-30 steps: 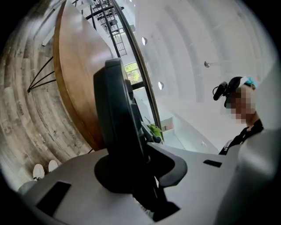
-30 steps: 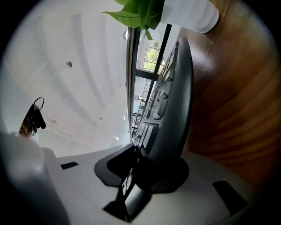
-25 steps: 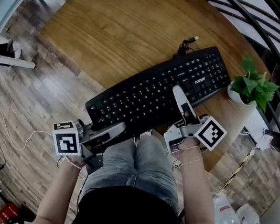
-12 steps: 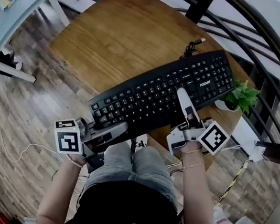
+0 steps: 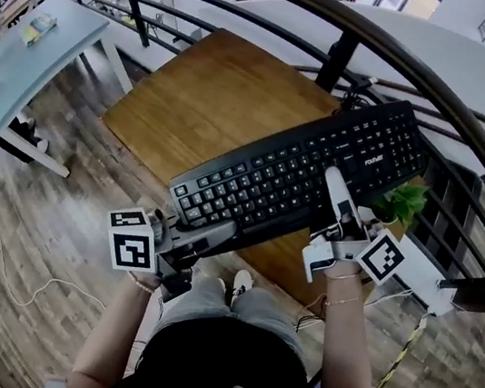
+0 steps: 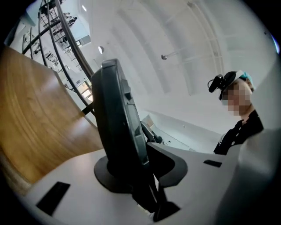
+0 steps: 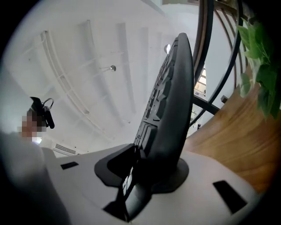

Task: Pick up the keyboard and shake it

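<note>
The black keyboard (image 5: pixel 305 176) hangs in the air above the wooden table (image 5: pixel 212 100), slanting from near left to far right. My left gripper (image 5: pixel 218 230) is shut on its near-left edge. My right gripper (image 5: pixel 335 190) is shut on the near edge further right, one finger lying over the keys. In the left gripper view the keyboard (image 6: pixel 116 118) stands edge-on, clamped between the jaws of the left gripper (image 6: pixel 136 171). The right gripper view shows the keyboard (image 7: pixel 173 105) edge-on too, pinched by the right gripper (image 7: pixel 147 169).
A potted plant (image 5: pixel 397 203) sits on the table's right edge, just under the keyboard's right end. A black curved railing (image 5: pixel 345 21) runs behind the table. The keyboard's cable (image 5: pixel 362 87) trails off its far edge. A pale table (image 5: pixel 36 53) stands at left.
Both grippers have lifted the keyboard off the table, the right end rising more. It has rolled in the grip and now covers part of the plant.
</note>
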Demonstrator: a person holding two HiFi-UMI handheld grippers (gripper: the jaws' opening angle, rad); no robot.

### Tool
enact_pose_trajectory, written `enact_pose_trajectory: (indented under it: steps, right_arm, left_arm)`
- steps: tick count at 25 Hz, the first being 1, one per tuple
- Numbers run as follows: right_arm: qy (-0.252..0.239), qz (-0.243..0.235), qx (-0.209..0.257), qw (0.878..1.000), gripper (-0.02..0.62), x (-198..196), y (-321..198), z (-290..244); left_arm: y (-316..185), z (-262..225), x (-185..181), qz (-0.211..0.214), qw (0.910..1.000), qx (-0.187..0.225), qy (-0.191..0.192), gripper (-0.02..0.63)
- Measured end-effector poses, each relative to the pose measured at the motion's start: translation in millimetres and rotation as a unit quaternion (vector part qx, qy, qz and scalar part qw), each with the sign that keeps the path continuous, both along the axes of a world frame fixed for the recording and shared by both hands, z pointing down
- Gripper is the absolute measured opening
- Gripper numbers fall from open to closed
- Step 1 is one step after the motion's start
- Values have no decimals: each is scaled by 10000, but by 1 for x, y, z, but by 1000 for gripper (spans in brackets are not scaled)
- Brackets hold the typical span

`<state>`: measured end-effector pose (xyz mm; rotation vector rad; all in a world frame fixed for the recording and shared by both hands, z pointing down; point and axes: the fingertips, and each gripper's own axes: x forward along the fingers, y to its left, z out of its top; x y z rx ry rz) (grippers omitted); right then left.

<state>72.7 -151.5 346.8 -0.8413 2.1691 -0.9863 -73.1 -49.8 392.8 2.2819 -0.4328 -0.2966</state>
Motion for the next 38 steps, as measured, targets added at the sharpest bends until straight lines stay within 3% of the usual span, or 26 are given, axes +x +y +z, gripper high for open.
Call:
enact_pose_trajectory:
  steps: [13, 21, 27, 32, 38]
  right_arm:
    - [-7, 121, 1425, 9897, 114, 52, -11, -107]
    - [-27, 99, 2197, 9755, 109, 56, 9, -144]
    - [-300, -47, 2648, 9638, 106, 57, 17, -151]
    - [-368, -154, 2902, 9561, 104, 56, 21, -152]
    - [-383, -239, 2941, 9547, 101, 56, 21, -151]
  left_arm:
    - [-41, -75, 49, 297, 9906, 1319, -200, 97]
    - [-42, -98, 53, 395, 9776, 2055, -238, 106]
    - [-43, -104, 51, 350, 9609, 2716, -416, 106]
    - [-45, -102, 51, 359, 9525, 2990, -461, 104]
    - [-47, -100, 51, 361, 9512, 3031, -459, 104]
